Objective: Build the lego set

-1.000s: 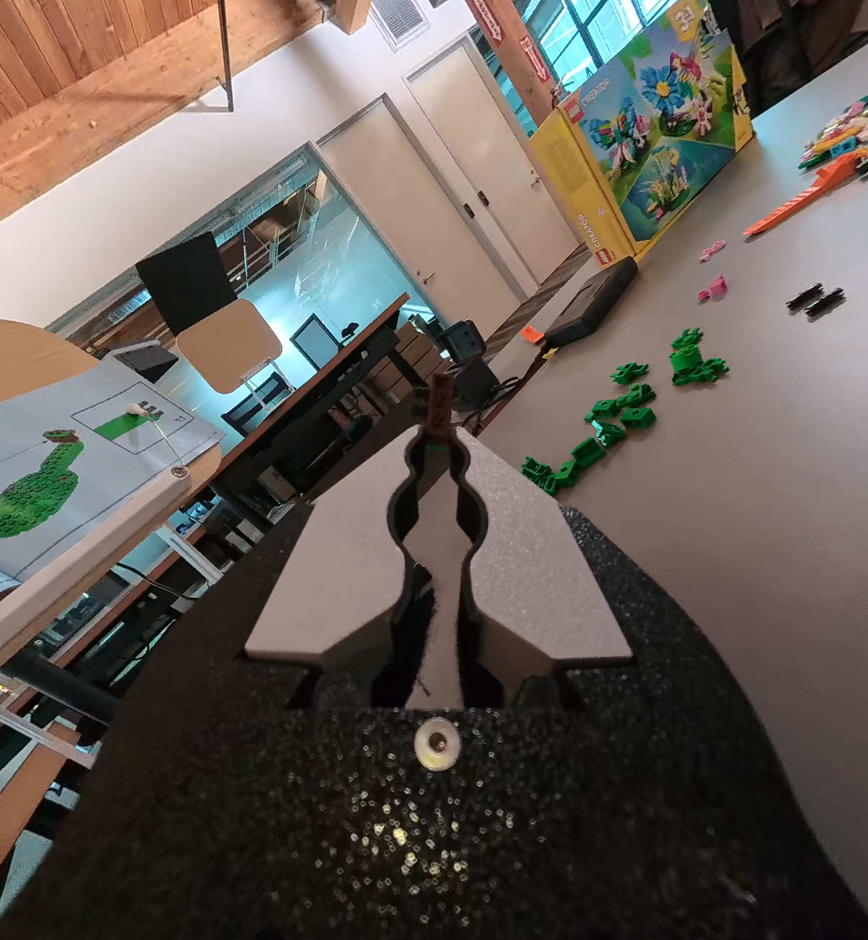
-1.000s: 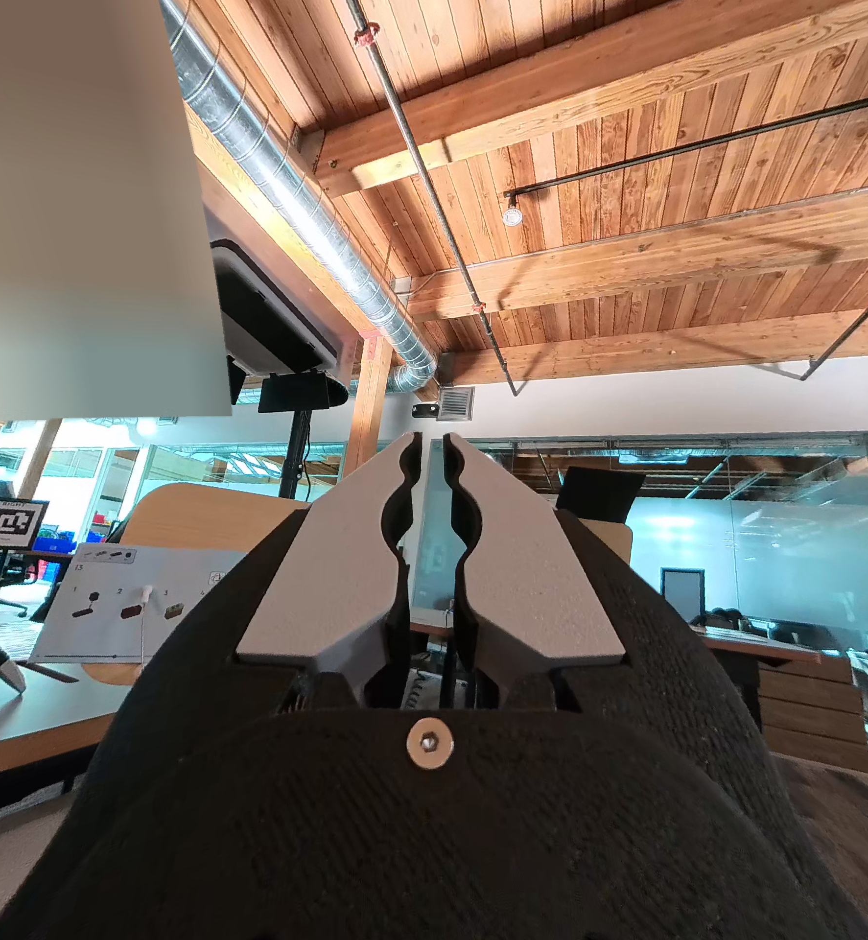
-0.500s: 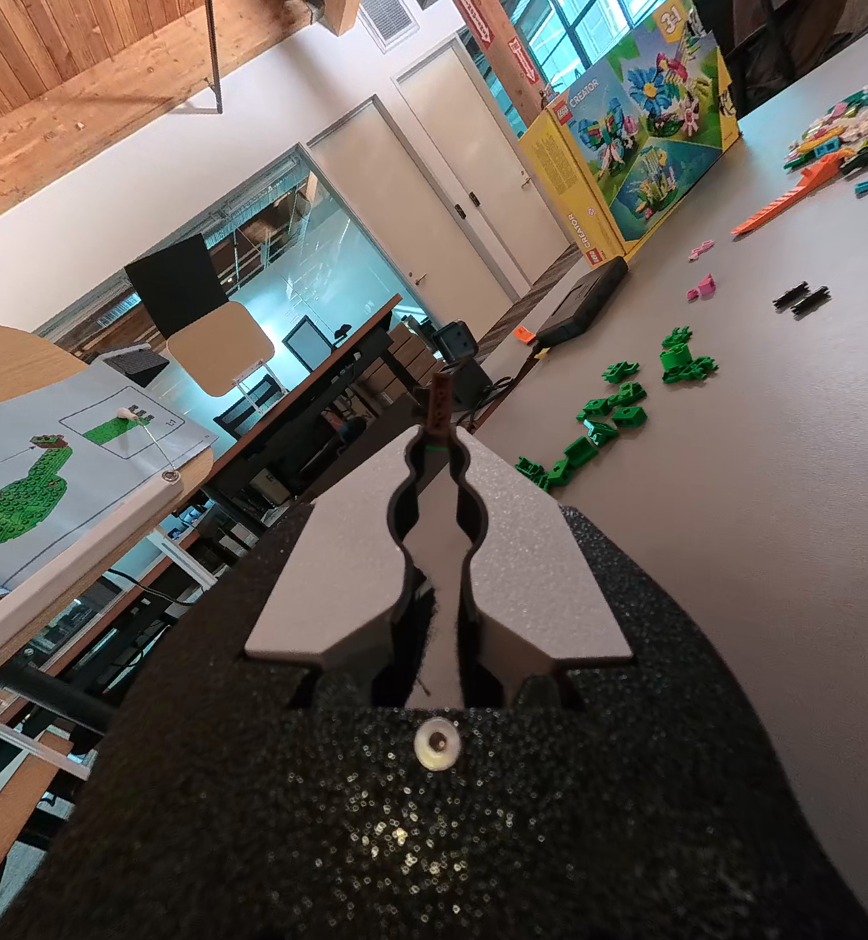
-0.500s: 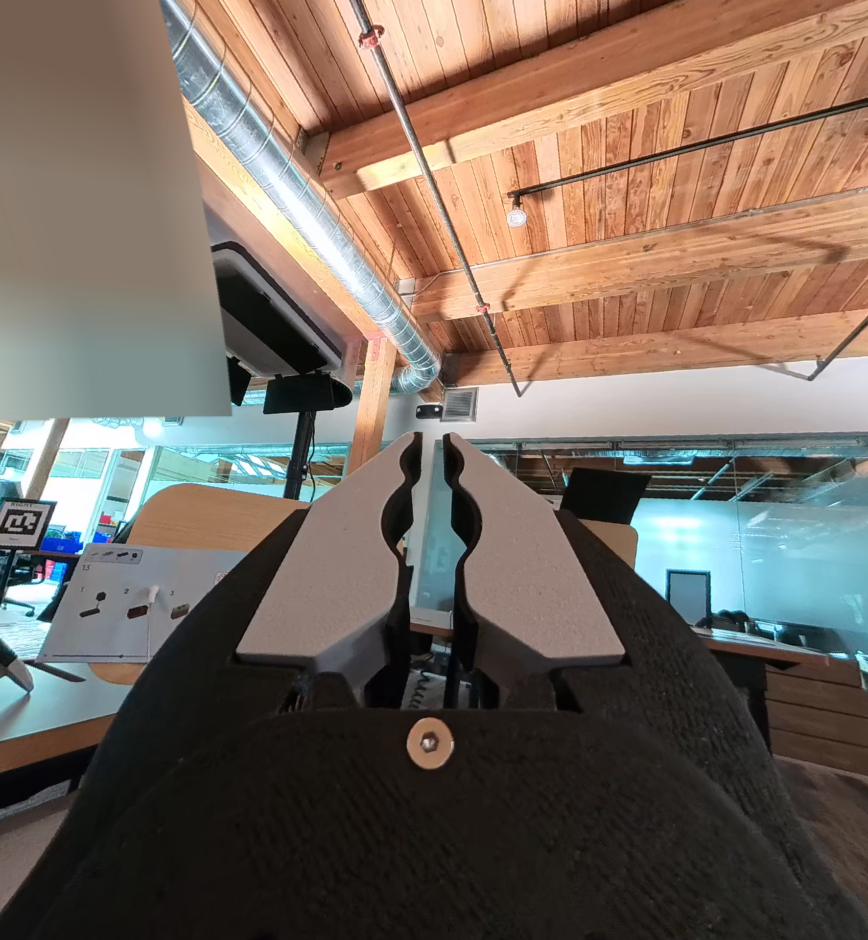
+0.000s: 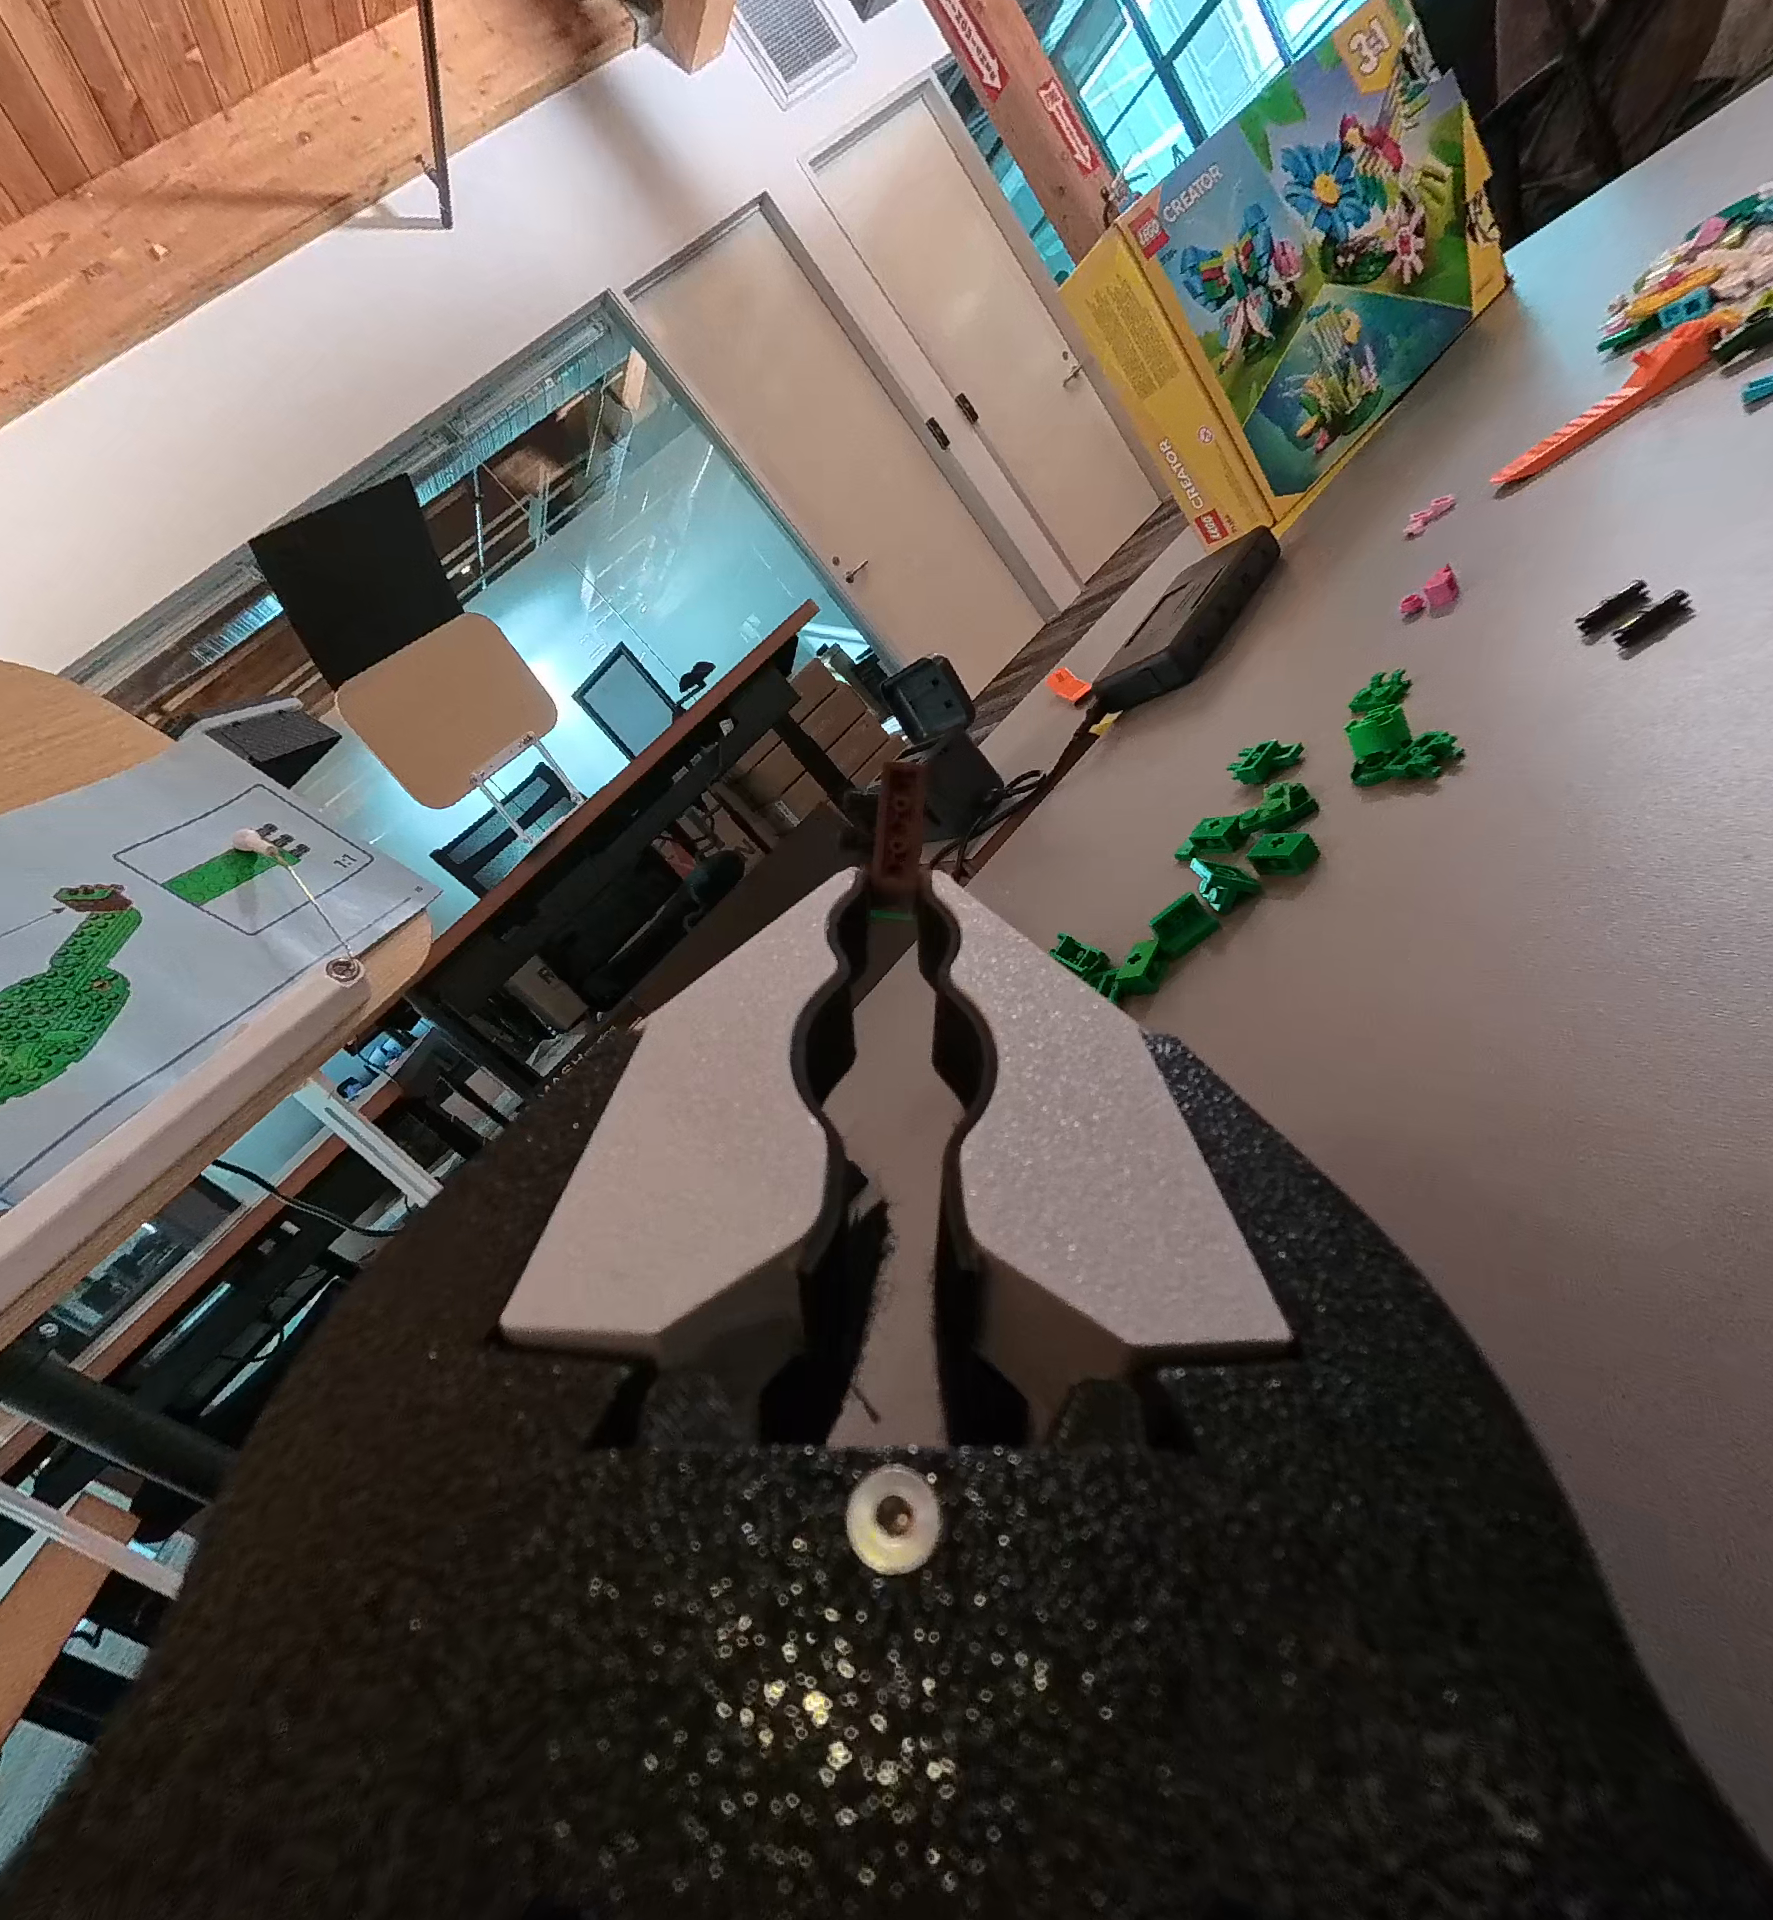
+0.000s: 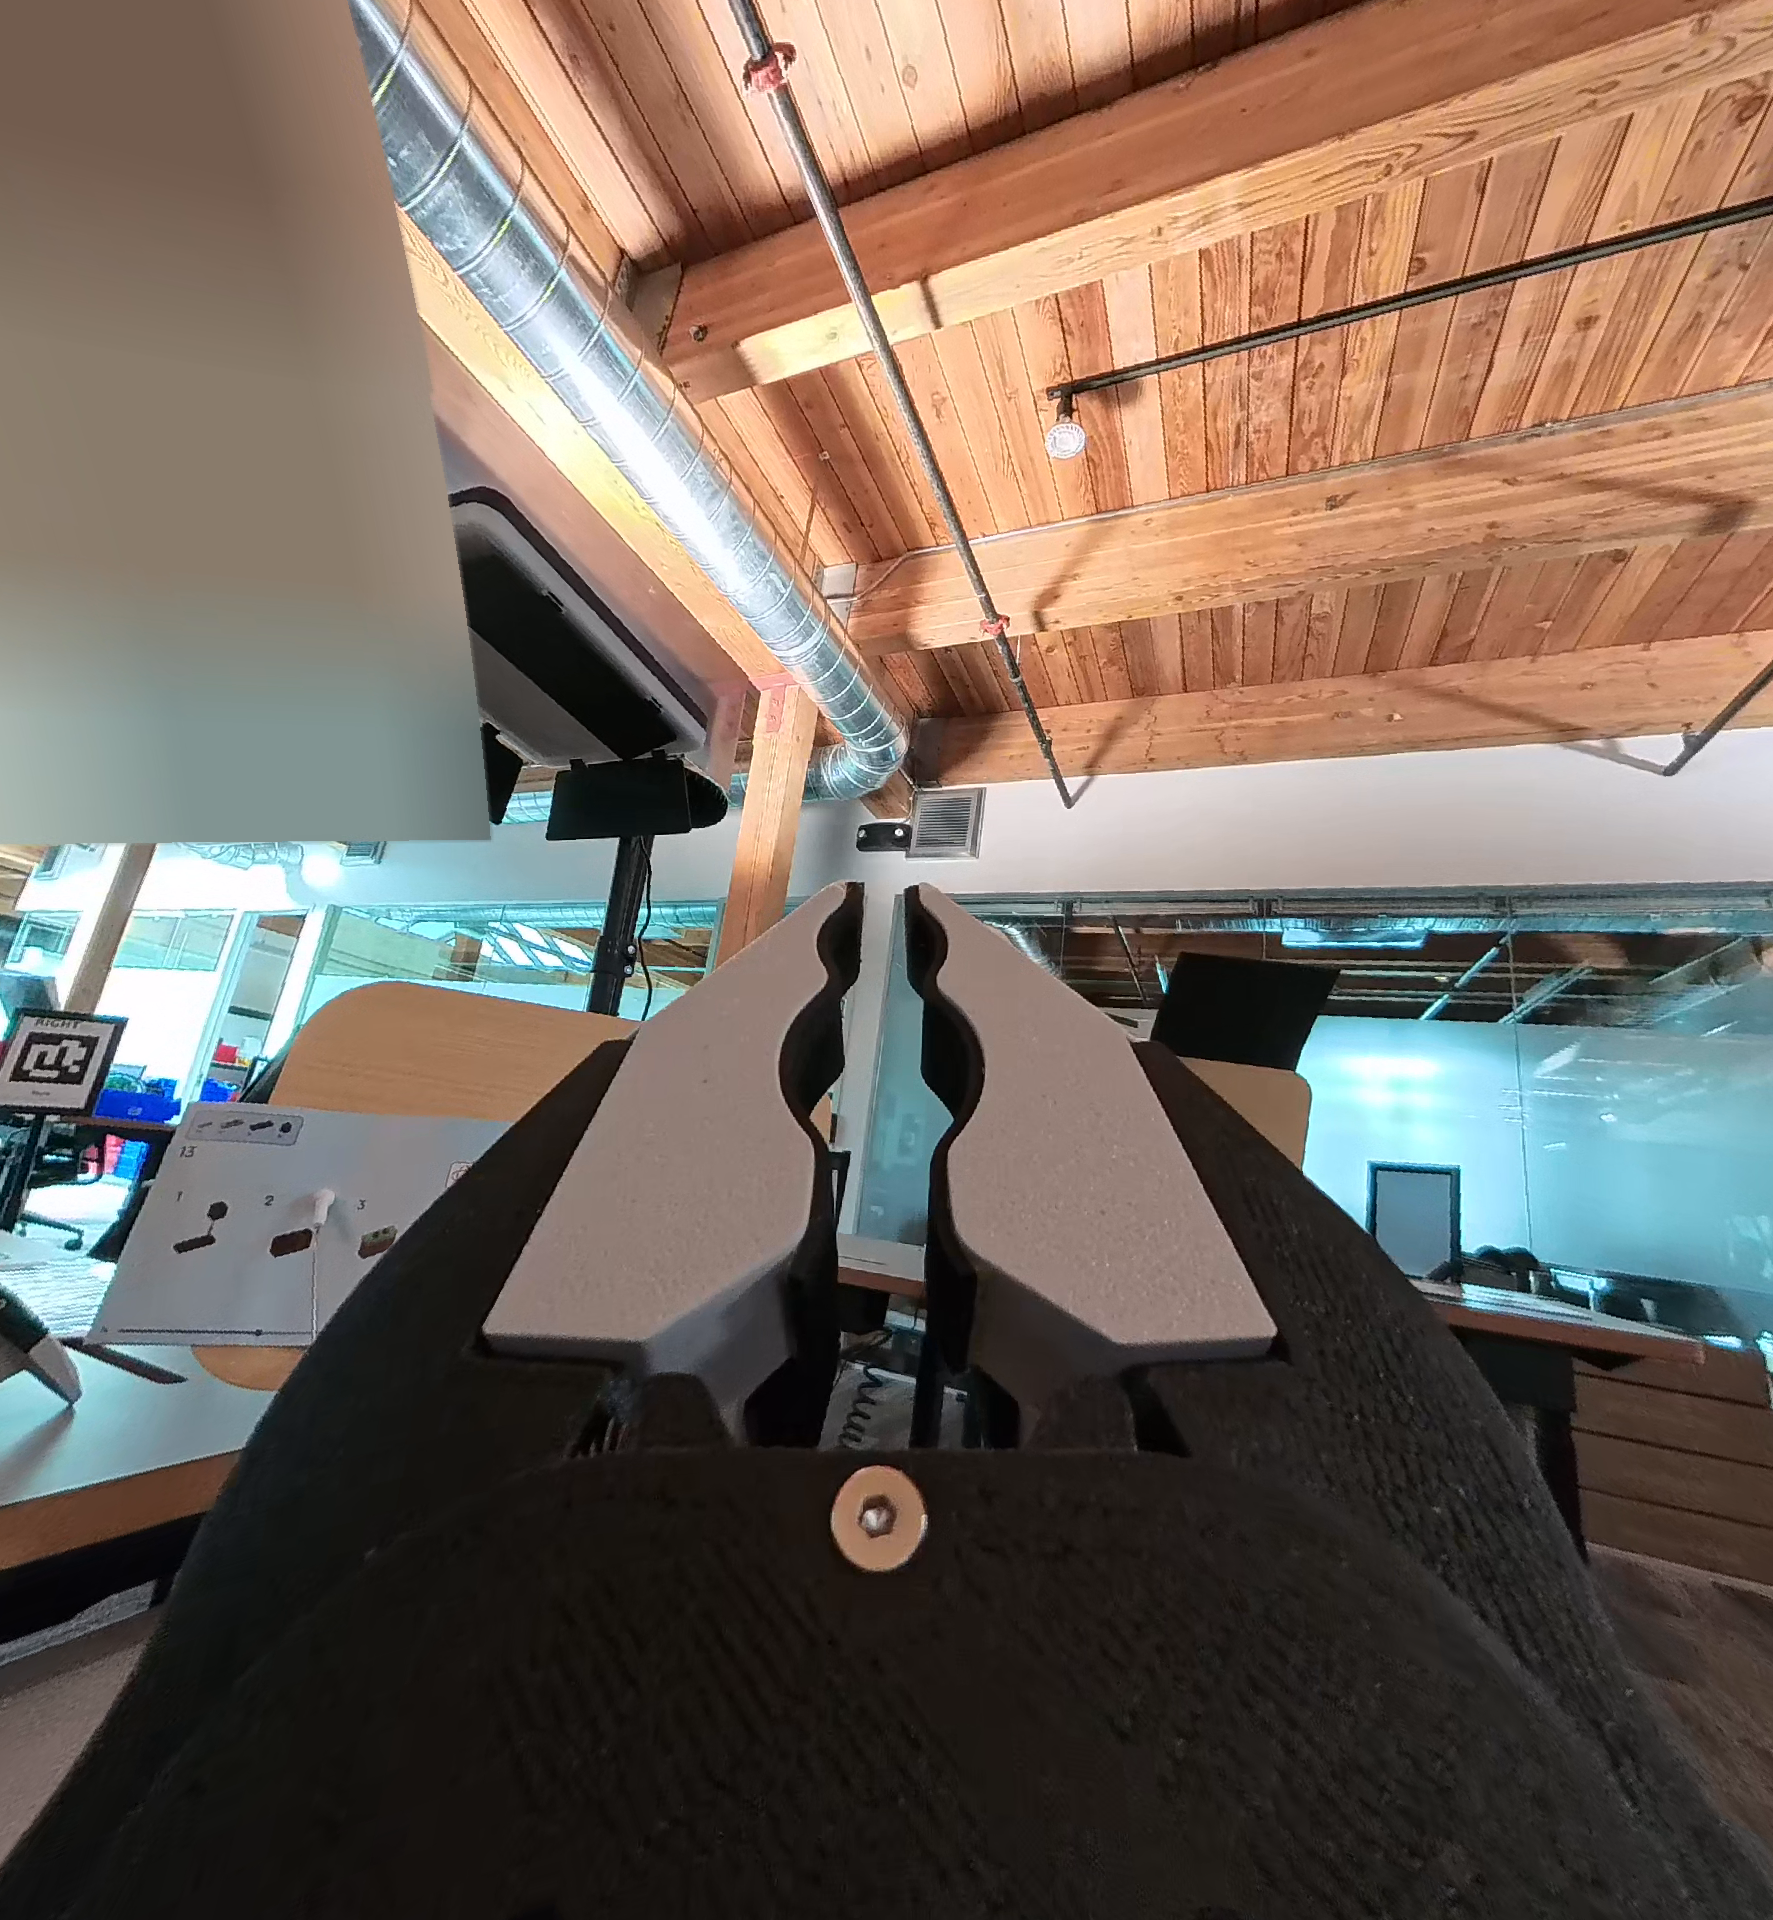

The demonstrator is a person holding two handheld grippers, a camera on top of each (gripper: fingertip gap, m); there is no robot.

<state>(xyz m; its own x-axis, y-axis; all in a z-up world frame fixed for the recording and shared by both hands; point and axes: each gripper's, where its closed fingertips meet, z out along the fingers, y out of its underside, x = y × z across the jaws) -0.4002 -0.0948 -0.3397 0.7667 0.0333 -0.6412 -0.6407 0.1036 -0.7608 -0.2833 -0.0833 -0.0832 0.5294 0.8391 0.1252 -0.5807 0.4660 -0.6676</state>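
Note:
My left gripper [image 5: 890, 883] is shut on a thin brown lego piece [image 5: 903, 821] with a green edge. It sticks up past the fingertips, held in the air over the grey table [image 5: 1484, 1039]. Loose green bricks [image 5: 1246, 842] lie on the table beyond it to the right. An instruction sheet [image 5: 134, 935] with a green build drawn on it stands at the left. My right gripper [image 6: 884, 896] points up at the room and ceiling. Its jaws are almost together with nothing between them. The instruction sheet also shows in the right wrist view [image 6: 269, 1216].
A yellow lego box [image 5: 1308, 281] stands at the table's far edge beside a black device [image 5: 1188, 623]. An orange brick separator [image 5: 1630, 405], two black pins [image 5: 1630, 618], pink bits [image 5: 1433, 592] and a pile of mixed pieces [image 5: 1755, 270] lie at the far right. About 30 cm separates my left fingertips from my right.
My left gripper has tilted slightly with the brown piece still in it, so the table things drift in its view. My right gripper has barely moved.

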